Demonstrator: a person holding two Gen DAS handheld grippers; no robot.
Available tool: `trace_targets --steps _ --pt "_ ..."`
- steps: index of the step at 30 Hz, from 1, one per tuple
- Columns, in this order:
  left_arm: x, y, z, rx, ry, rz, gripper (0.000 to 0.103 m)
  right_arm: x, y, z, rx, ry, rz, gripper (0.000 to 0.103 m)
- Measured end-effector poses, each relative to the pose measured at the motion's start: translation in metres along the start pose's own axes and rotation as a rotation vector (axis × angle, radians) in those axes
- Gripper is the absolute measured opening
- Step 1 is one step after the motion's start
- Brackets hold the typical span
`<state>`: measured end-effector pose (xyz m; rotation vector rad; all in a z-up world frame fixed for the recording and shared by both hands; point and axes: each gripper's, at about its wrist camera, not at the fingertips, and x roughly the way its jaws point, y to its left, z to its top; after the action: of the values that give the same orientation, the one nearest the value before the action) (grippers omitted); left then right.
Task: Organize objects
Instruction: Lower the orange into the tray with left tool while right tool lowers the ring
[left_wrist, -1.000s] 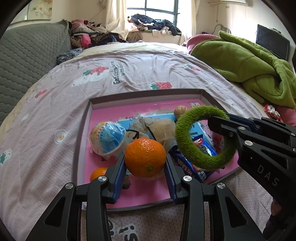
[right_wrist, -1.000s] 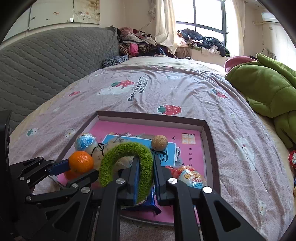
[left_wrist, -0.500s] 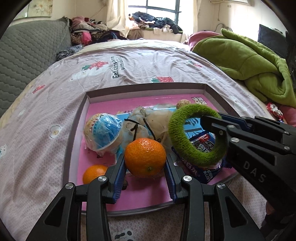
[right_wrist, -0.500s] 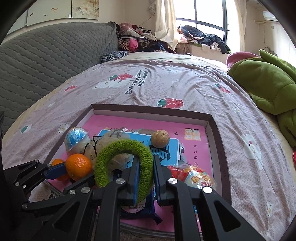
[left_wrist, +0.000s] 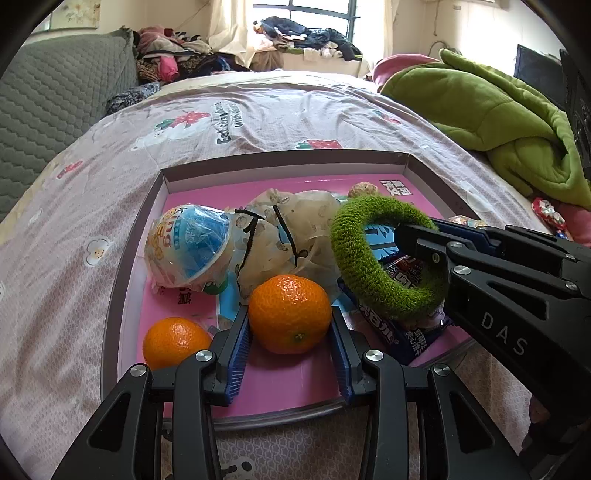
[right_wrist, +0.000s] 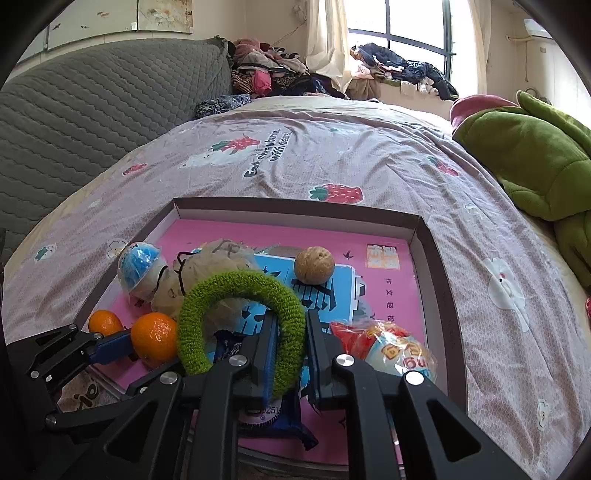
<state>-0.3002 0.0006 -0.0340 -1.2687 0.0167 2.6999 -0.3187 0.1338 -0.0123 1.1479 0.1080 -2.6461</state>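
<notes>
Left tongs are clamped on a round orange mandarin, blue pads pressing both sides, held just above the near end of the shallow pink-floored cardboard tray w/ grey walls that lies on the bed's lilac strawberry-print sheet. Right tongs are nearly closed, pinching one side of a fuzzy green fabric ring; the ring stands upright over the tray's middle. In the tray: a 2nd small orange mandarin at the near left corner, a clear-wrapped blue-and-white cup, a beige drawstring pouch w/ black cord, a brown walnut toward the far side, a dark blue snack packet under the ring, and a red-and-white wrapped snack at the right. A crumpled green blanket is piled on the bed's right.
</notes>
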Motion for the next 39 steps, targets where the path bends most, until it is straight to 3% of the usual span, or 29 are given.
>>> trace_targets --steps 10,30,34,39 --pt "-0.003 0.000 -0.002 -0.006 -0.004 0.009 0.042 -0.002 0.000 -0.003 -0.009 0.016 -0.014 0.033" --pt "-0.015 -0.001 -0.001 0.002 -0.011 0.014 0.043 -0.013 -0.004 -0.001 0.005 0.023 -0.035 0.039" --pt "-0.018 -0.003 0.001 0.002 -0.016 0.016 0.048 -0.018 -0.006 -0.001 0.007 0.016 -0.039 0.046" --pt "-0.022 -0.003 0.001 -0.002 -0.019 0.018 0.049 -0.023 -0.007 0.000 0.012 0.009 -0.041 0.047"
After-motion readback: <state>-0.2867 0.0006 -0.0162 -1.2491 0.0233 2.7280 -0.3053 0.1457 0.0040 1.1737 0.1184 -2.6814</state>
